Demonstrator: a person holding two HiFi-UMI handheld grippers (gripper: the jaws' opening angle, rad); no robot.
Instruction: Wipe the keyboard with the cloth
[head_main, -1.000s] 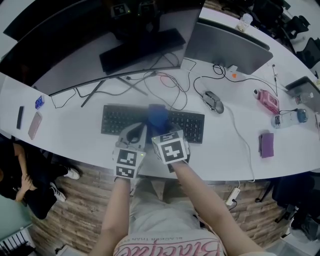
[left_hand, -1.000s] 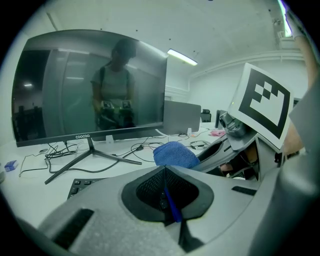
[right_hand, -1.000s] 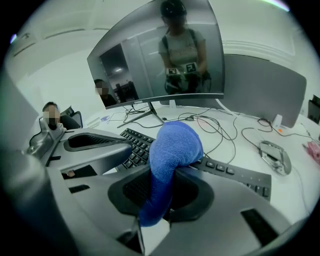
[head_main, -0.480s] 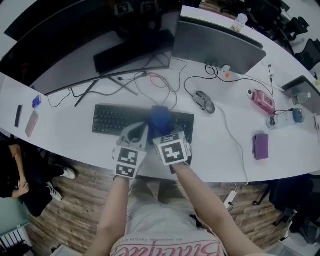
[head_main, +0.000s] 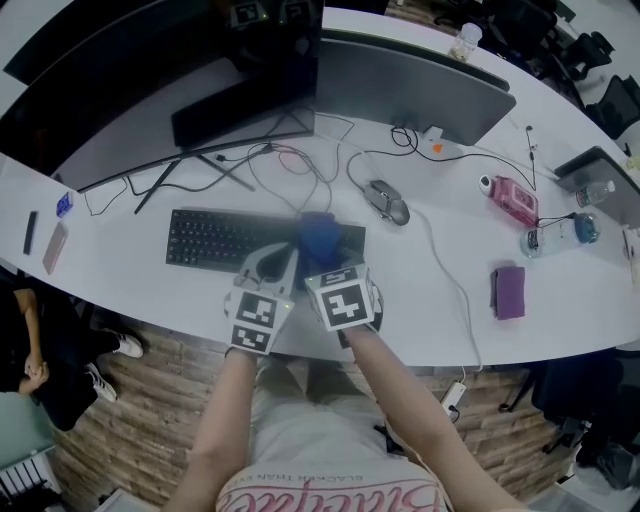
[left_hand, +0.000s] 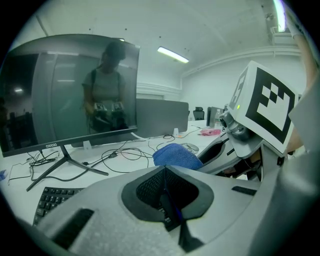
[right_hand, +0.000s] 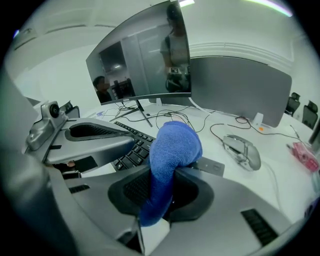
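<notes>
Head view: the cloth (head_main: 318, 235) is over the keyboard's (head_main: 225, 238) right end; a bunched wad pressed unevenly could snag keys or shove it sideways. Left gripper view: the left gripper (left_hand: 165, 196) is closed on nothing. Right gripper view: the right gripper (right_hand: 167, 200) is clamped tight on the cloth's tail

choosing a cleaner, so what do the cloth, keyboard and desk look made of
Cloth: soft blue fabric, likely microfibre or terry, going by its fuzzy nap and limp folds.
Keyboard: black, matte, probably plastic; the keys show little glare.
Desk: smooth, plain white top, perhaps laminate; the look alone leaves that open.
</notes>
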